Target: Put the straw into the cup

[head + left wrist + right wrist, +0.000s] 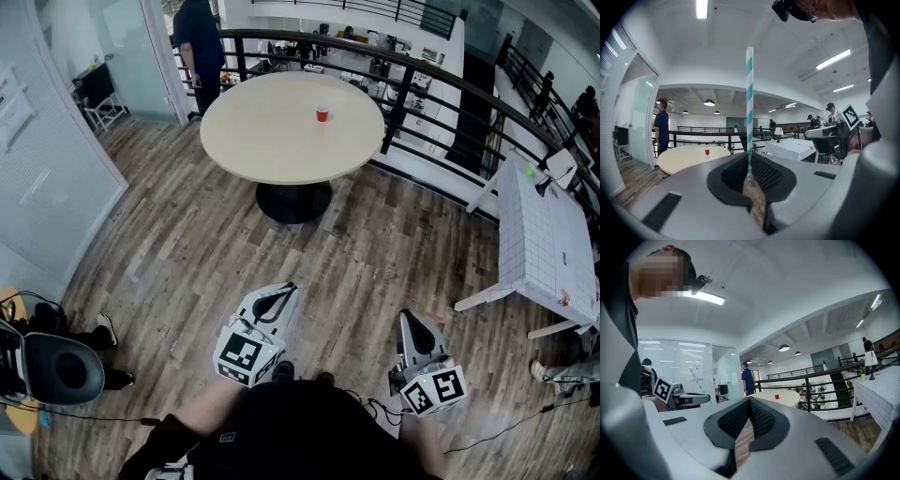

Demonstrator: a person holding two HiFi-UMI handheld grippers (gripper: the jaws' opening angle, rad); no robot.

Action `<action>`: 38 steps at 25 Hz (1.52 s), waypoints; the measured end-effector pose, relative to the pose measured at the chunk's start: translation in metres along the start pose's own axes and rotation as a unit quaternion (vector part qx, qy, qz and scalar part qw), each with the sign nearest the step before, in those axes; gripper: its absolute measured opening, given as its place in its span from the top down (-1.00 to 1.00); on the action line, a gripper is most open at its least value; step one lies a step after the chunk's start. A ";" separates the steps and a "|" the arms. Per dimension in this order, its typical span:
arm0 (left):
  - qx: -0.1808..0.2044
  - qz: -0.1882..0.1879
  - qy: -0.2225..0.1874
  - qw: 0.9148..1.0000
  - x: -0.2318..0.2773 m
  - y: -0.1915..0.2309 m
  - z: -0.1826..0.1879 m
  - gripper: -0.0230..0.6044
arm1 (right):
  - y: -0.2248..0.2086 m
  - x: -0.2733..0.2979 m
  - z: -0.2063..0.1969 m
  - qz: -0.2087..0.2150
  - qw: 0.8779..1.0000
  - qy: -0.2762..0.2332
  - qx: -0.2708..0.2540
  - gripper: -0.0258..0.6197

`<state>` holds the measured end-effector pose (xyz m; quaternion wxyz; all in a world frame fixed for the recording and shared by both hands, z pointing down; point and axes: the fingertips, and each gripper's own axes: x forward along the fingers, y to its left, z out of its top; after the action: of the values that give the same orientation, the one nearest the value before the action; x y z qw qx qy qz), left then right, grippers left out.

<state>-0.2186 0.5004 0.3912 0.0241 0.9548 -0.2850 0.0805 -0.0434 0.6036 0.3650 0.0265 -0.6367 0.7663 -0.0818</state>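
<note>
A teal-and-white striped straw [749, 103] stands upright between the jaws of my left gripper [749, 158], which is shut on its lower end. The small red cup [322, 114] sits on the round beige table [272, 141], well ahead of both grippers; it also shows far off as the red cup [707, 151] in the left gripper view and the red cup [776, 396] in the right gripper view. My left gripper [281, 295] and right gripper [410, 323] hover over the wooden floor close to my body. The right gripper [750, 402] has its jaws together with nothing between them.
A person [198, 47] stands beyond the round table by a glass wall. A black railing [422, 89] curves behind the table. A white square table [544, 234] stands at the right, an office chair [61, 370] at the lower left, and cables lie on the floor.
</note>
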 end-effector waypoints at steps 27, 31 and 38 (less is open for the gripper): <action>0.000 0.006 0.019 1.000 0.083 -0.022 -0.015 0.84 | -0.080 0.019 -0.023 0.029 0.998 0.020 0.056 0.85; -0.011 0.008 0.014 1.000 0.122 0.018 -0.015 0.84 | -0.100 0.066 -0.024 0.025 0.997 0.032 0.059 0.85; -0.018 0.004 0.004 1.000 0.178 0.108 -0.001 0.84 | -0.112 0.180 -0.004 0.030 0.998 0.035 0.050 0.85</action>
<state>-0.1312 0.3135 0.4225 0.0417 0.9528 -0.2899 0.0796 0.0309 0.4076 0.3983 0.0337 -0.6078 0.7807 -0.1415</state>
